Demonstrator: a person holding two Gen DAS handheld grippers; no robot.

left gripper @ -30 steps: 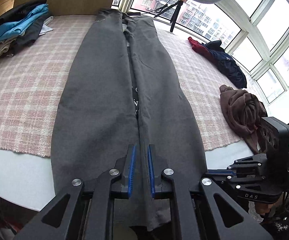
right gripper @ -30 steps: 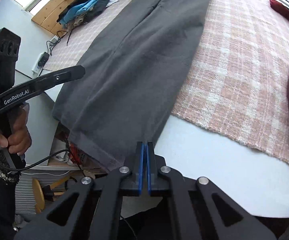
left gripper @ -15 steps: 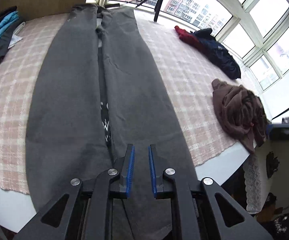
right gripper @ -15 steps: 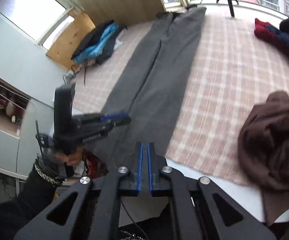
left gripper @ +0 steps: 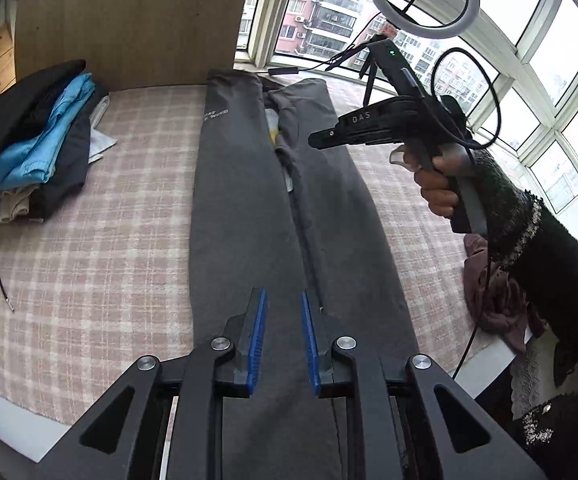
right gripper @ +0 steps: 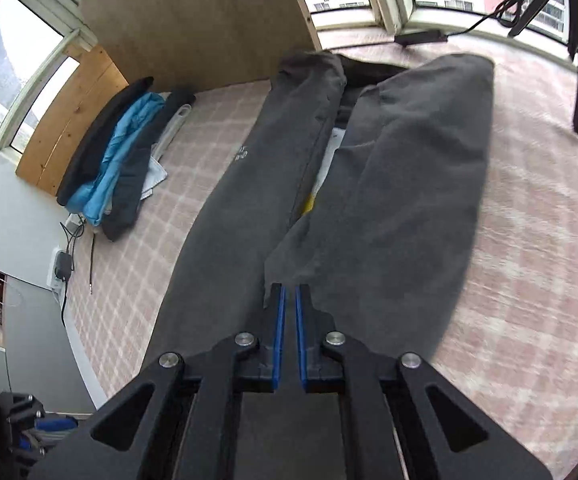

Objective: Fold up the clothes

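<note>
— Over on your far left, what is that heap for?

— That stack of clothes (left gripper: 29,148) — black, blue, pale — sits at the edge of the checked blanket (left gripper: 101,248), well apart from the work, so the middle is free for one garment at a time.

— And the middle?

— Your grey trousers (left gripper: 245,208) lie flat and lengthwise down the blanket, waistband at the far end by the window, legs side by side with a narrow dark gap between them. That is a laid-out garment, not a folded one. Your left gripper (left gripper: 283,340) hangs low over the near end of the left leg, its jaws a moderate way apart and holding nothing.

— The right side?

— Your right gripper (right gripper: 286,336) is up in the air over the right leg; its blue pads stand only a thin slit apart, and no cloth shows between them. From the left wrist view your hand (left gripper: 439,184) on its handle is raised above the cloth, probably to travel along the trousers. A brown garment (left gripper: 493,292) waits crumpled at the blanket's right edge.
</note>
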